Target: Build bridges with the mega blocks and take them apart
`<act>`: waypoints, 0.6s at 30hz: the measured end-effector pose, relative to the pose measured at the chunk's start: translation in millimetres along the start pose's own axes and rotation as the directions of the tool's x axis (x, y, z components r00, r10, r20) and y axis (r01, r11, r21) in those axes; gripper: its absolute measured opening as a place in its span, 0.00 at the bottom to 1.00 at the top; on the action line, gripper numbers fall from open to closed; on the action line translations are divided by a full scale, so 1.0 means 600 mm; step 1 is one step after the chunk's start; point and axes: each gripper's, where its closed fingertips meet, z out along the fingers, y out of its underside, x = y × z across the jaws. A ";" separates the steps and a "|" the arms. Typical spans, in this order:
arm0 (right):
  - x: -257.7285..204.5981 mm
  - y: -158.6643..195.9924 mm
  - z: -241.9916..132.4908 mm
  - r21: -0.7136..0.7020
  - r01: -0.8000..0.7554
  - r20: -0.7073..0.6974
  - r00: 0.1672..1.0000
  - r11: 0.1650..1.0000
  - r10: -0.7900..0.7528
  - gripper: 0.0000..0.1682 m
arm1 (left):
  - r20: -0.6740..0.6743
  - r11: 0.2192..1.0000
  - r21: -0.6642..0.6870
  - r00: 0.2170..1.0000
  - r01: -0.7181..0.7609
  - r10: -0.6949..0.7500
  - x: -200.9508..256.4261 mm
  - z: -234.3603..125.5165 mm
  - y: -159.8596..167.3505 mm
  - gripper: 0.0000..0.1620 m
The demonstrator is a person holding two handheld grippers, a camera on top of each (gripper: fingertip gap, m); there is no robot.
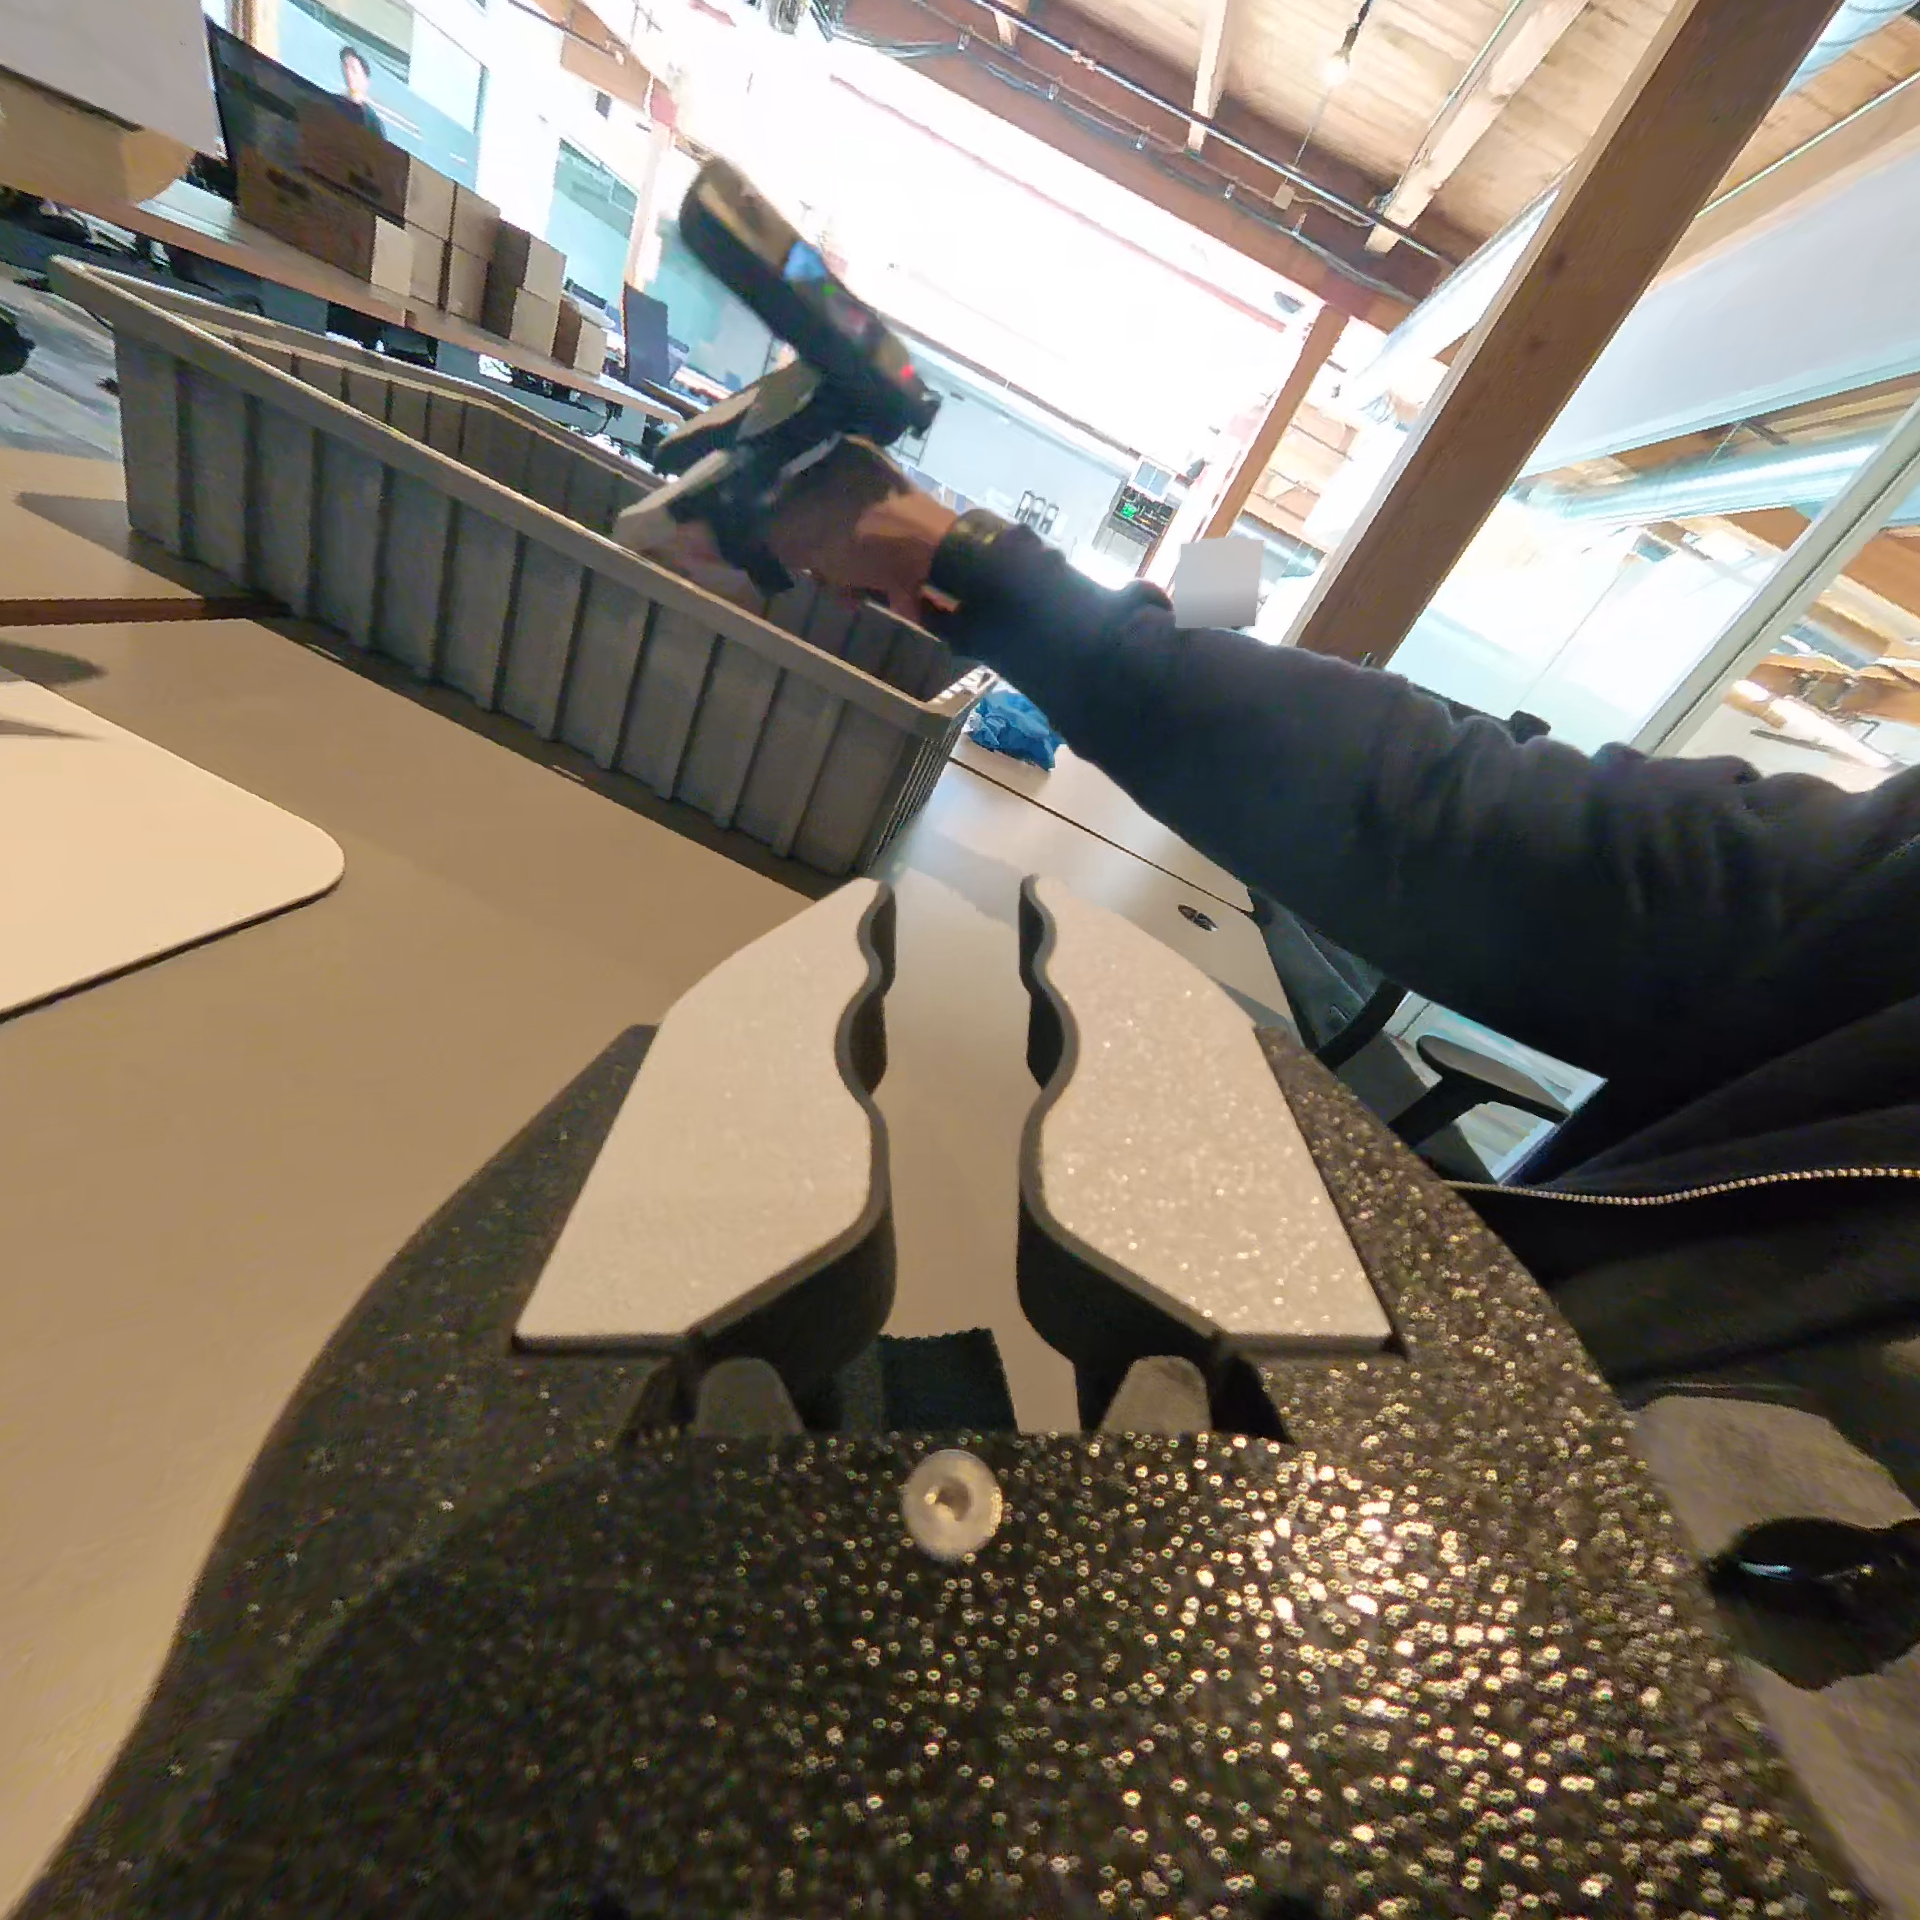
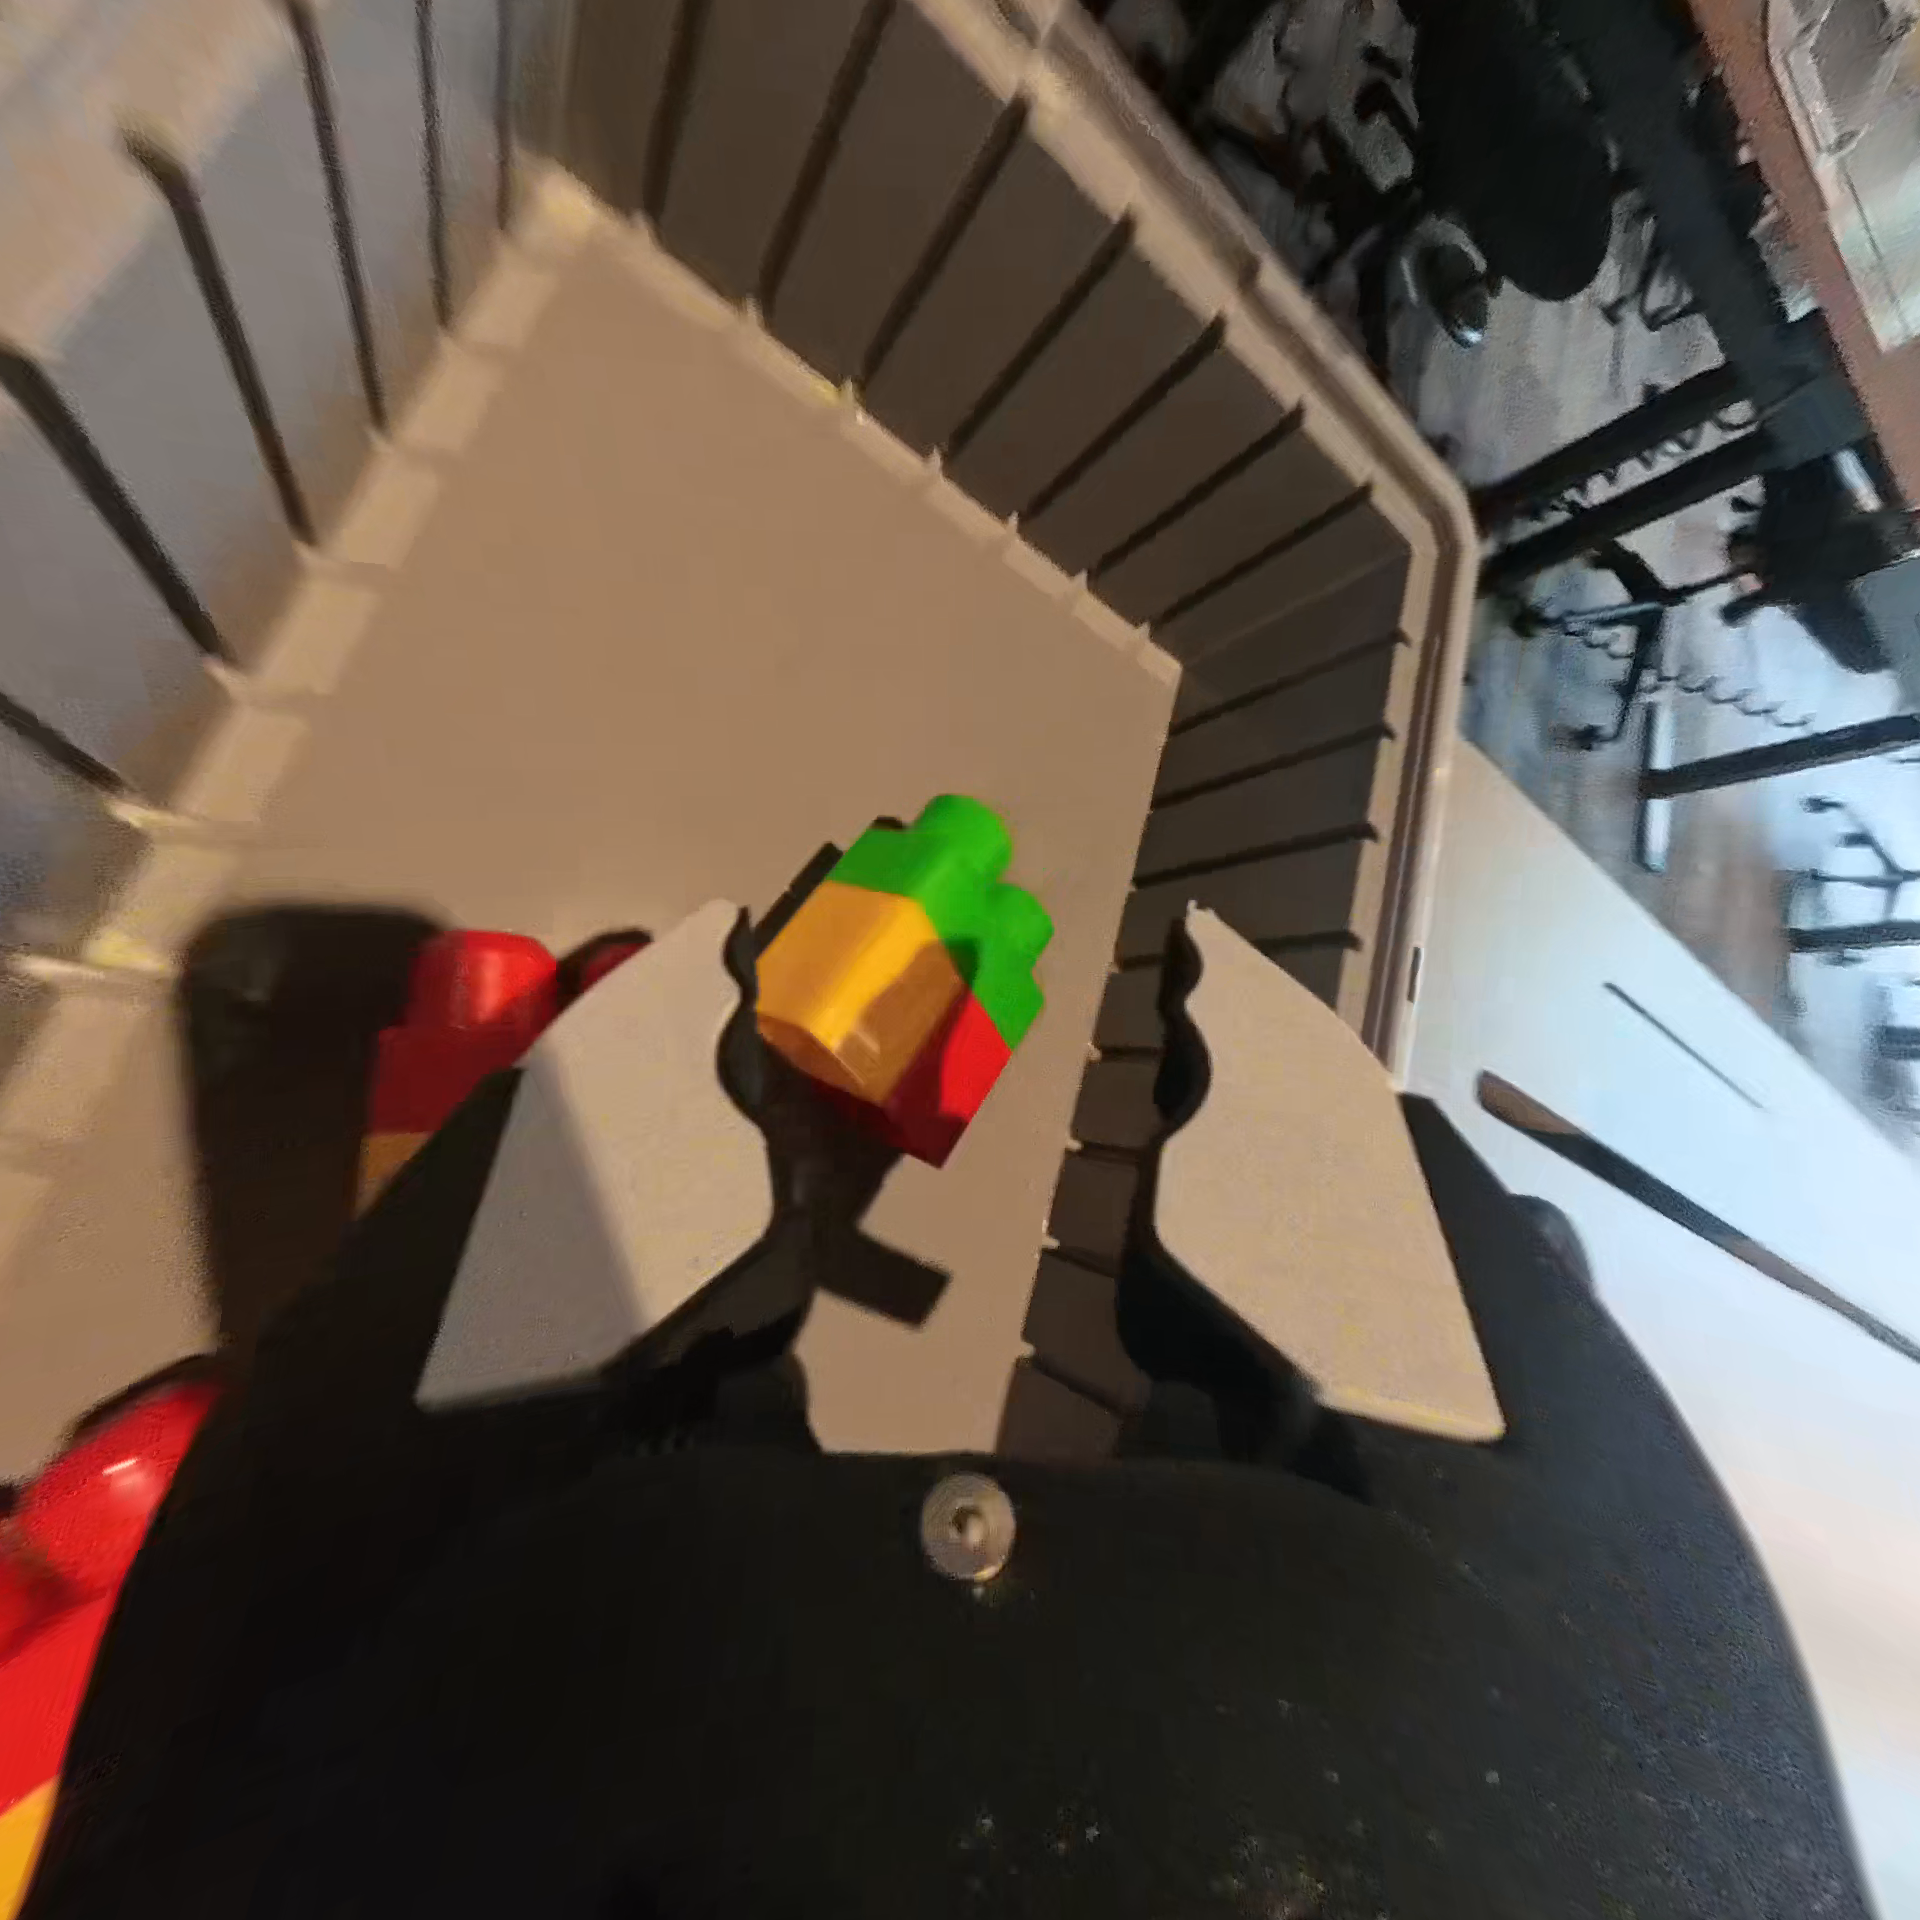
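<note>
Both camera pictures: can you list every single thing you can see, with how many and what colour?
Bin: one, grey, ribbed, on the table.
Block cluster: one, green, yellow and red, inside the bin between the right gripper's fingers.
Red blocks: at least two, some with yellow, at the left edge, blurred.
Table: one, grey-brown.
Mat: one, white, on the table.
Cardboard boxes: several, brown, far behind.
Blue cloth: one, beyond the bin.
Left gripper: one, black, grey pads, empty, above the table.
Right gripper: one, open, reaching into the bin.
Arm: dark sleeve.
</note>
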 end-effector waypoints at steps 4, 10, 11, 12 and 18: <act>0.016 -0.058 -0.103 0.275 -0.257 0.167 0.962 0.927 0.217 0.49 | 0.018 1.000 0.022 1.000 -0.008 0.008 -0.006 -0.007 -0.009 0.14; -0.073 -0.084 -0.331 0.581 -0.371 0.425 0.897 0.724 0.118 0.48 | 0.083 0.996 0.021 0.993 -0.087 0.085 -0.023 -0.014 -0.012 0.14; -0.111 -0.081 -0.367 0.624 -0.355 0.450 0.892 0.696 0.051 0.47 | 0.104 0.993 0.016 0.988 -0.113 0.111 -0.028 -0.016 -0.012 0.14; -0.153 -0.075 -0.399 0.659 -0.340 0.472 0.881 0.671 -0.017 0.45 | 0.128 0.990 0.014 0.982 -0.139 0.136 -0.033 -0.018 -0.013 0.14; -0.403 -0.043 -0.490 0.749 -0.336 0.586 0.738 0.571 -0.334 0.37 | 0.260 0.961 0.025 0.930 -0.274 0.259 -0.061 -0.042 -0.032 0.15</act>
